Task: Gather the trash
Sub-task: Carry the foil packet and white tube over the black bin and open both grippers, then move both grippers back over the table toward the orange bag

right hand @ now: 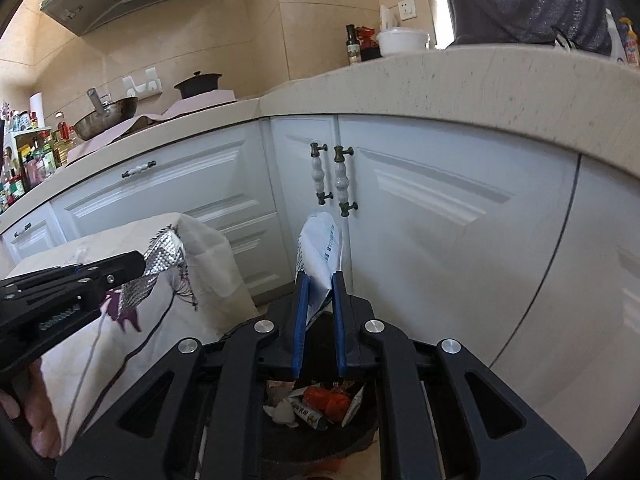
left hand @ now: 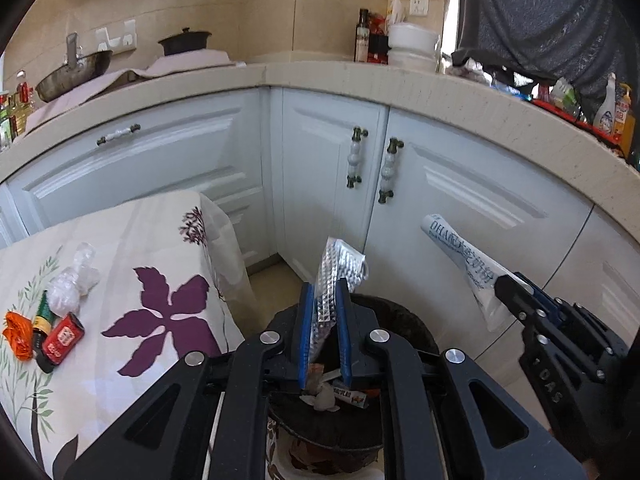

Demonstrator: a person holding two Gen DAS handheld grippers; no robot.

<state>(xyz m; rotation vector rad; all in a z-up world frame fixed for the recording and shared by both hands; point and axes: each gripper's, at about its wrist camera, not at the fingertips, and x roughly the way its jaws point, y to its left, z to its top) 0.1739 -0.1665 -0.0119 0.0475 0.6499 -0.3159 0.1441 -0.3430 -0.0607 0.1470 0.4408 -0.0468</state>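
Over a black trash bin [left hand: 404, 316], my left gripper [left hand: 324, 286] is shut on a crinkled silver foil wrapper [left hand: 340, 264] that sticks up past the blue pads. My right gripper [left hand: 500, 284], off to the right, grips a white packet with blue print [left hand: 460, 256]. The right wrist view shows that packet [right hand: 320, 240] upright between the pads of the right gripper [right hand: 319, 276], above the bin [right hand: 360, 436], which holds wrappers and red scraps. At the left of that view, the left gripper [right hand: 140, 264] holds the foil [right hand: 164, 256].
A table with a floral cloth [left hand: 160, 260] stands left of the bin, bearing a clear plastic wad [left hand: 72, 280], an orange scrap [left hand: 16, 334], a red box [left hand: 62, 338] and a small bottle [left hand: 42, 320]. White cabinet doors [left hand: 460, 184] and a counter [left hand: 340, 76] lie close behind.
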